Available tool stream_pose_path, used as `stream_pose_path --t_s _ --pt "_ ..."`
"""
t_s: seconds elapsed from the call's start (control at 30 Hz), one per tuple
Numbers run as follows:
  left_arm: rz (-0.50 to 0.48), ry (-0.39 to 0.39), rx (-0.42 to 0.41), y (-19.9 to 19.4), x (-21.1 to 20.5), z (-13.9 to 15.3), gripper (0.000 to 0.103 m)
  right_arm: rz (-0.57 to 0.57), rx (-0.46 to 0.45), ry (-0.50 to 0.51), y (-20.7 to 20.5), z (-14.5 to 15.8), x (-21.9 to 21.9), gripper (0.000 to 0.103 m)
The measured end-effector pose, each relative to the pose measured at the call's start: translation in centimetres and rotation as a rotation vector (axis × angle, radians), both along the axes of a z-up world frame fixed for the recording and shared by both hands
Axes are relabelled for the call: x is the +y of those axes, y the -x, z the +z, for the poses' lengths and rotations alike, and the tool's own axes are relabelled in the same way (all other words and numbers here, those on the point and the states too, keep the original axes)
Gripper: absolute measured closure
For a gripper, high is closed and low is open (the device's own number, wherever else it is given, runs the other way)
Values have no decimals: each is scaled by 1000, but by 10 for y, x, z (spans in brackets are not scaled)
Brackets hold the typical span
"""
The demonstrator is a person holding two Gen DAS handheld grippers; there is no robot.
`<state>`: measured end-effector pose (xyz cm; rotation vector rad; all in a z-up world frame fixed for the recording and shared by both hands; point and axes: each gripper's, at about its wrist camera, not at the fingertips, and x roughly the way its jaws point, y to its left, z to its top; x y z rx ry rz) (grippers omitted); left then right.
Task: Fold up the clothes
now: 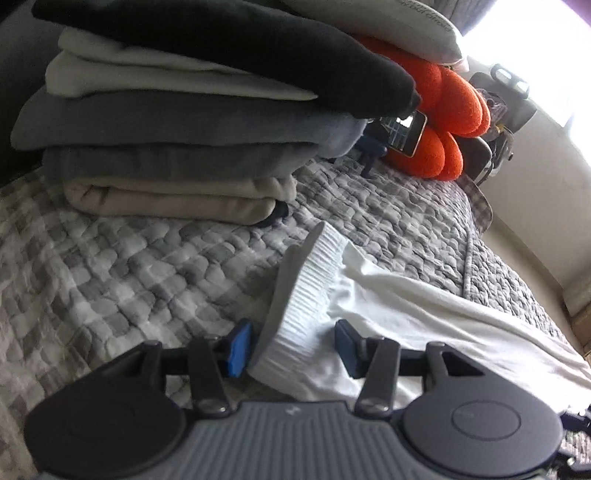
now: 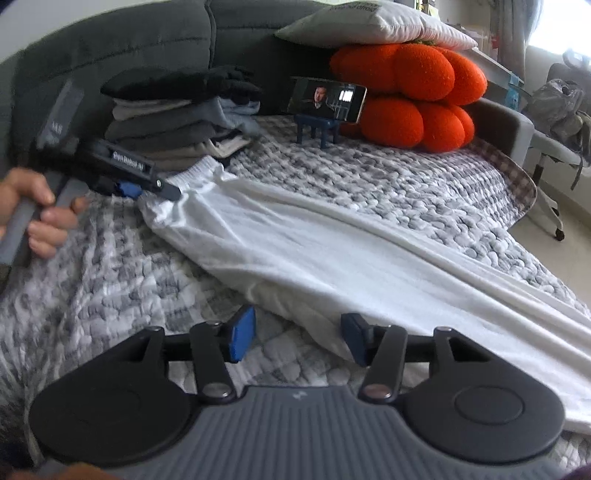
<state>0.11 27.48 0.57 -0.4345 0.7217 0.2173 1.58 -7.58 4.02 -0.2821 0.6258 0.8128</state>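
Observation:
A white garment [image 1: 424, 306] [image 2: 314, 236] lies spread across the grey checked quilt [image 1: 129, 266] [image 2: 388, 184]. Its ribbed waistband [image 1: 314, 280] [image 2: 201, 171] points toward a stack of folded clothes [image 1: 177, 147] [image 2: 173, 122]. My left gripper [image 1: 293, 345] [image 2: 151, 191] is open at the waistband end, and the band's corner stands between its blue pads without being pinched. A hand [image 2: 40, 214] holds its handle. My right gripper [image 2: 299, 336] is open at the garment's near long edge, with the cloth's rim just ahead of and between its jaws.
A phone [image 2: 327, 99] [image 1: 404, 131] on a small blue stand plays video behind the garment. An orange cushion [image 2: 417, 99] [image 1: 454, 99] sits under a white pillow [image 2: 369, 22] against the grey headboard [image 2: 129, 40]. The bed edge, floor and a chair [image 2: 554, 110] lie to the right.

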Motion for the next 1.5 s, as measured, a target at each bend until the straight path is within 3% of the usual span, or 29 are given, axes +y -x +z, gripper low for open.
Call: stream_pose_path --t_s 0.1,0.27,0.47,0.53,0.67,0.83,1.07,1.23,1.5 --pt "-1 -38 13 -2 -2 0 55 8 9 -25 -6 1 4 47" --pt "-8 -44 9 -1 1 -1 55 23 124 -206 -18 -2 7 47" --pt "-24 -58 9 -2 -1 -1 55 1 337 -445 -34 -10 -13 47" --pt "-28 -55 9 -3 0 -1 55 37 424 -545 -34 -9 -23 54" --pt "-31 -43 4 -1 3 -2 55 113 397 -532 -13 2 -27 54" --pt "-28 -47 6 -1 1 -1 55 62 372 -493 -11 0 -32 54" --pt "-26 -50 4 0 0 -1 55 49 282 -393 -14 -10 -7 53" --pt "-31 -45 2 0 2 -2 55 171 287 -391 13 -2 -9 57" --pt "-34 -48 0 1 2 -2 55 125 334 -368 16 -8 -26 62"
